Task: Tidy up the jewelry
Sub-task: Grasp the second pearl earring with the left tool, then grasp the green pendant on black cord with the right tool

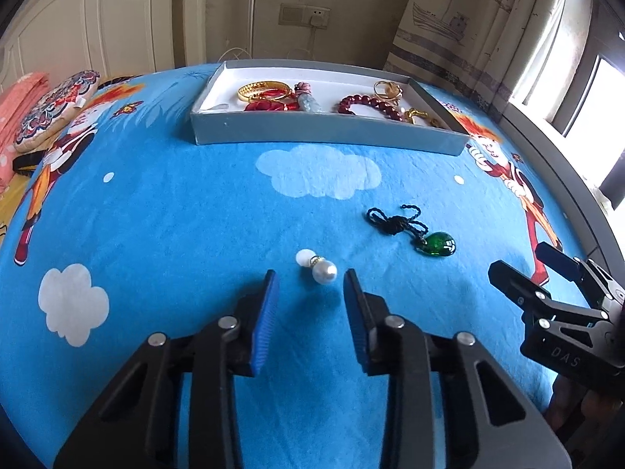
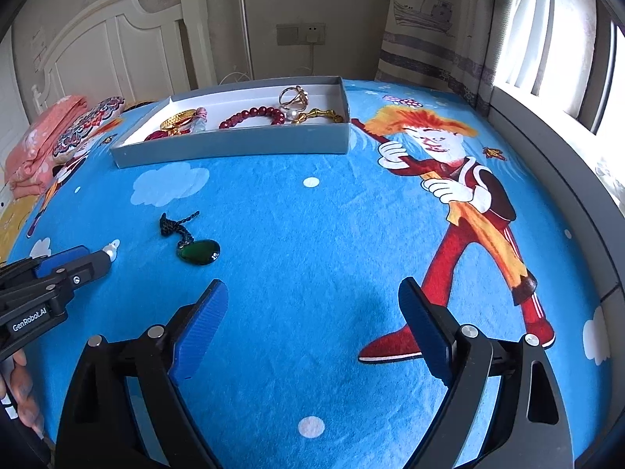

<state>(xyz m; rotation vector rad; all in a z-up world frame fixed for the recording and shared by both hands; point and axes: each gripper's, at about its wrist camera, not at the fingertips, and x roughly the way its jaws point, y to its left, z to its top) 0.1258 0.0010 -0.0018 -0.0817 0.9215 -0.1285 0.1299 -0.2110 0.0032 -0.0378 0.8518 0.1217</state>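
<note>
Two grippers over the bed (image 1: 175,215); our left gripper (image 1: 310,291) has jaws partly open, flanking the pearl piece (image 1: 318,267) without touching it; our right gripper (image 2: 312,312) gapes wide and empty; beyond lies the green pendant (image 1: 439,243) on black cord; farthest, the grey box (image 1: 324,133) holds beads and gold rings.

Glossy pearl earring (image 1: 321,269) and glassy green pendant (image 1: 440,244) on fuzzy cloth blanket (image 1: 195,234)
</note>
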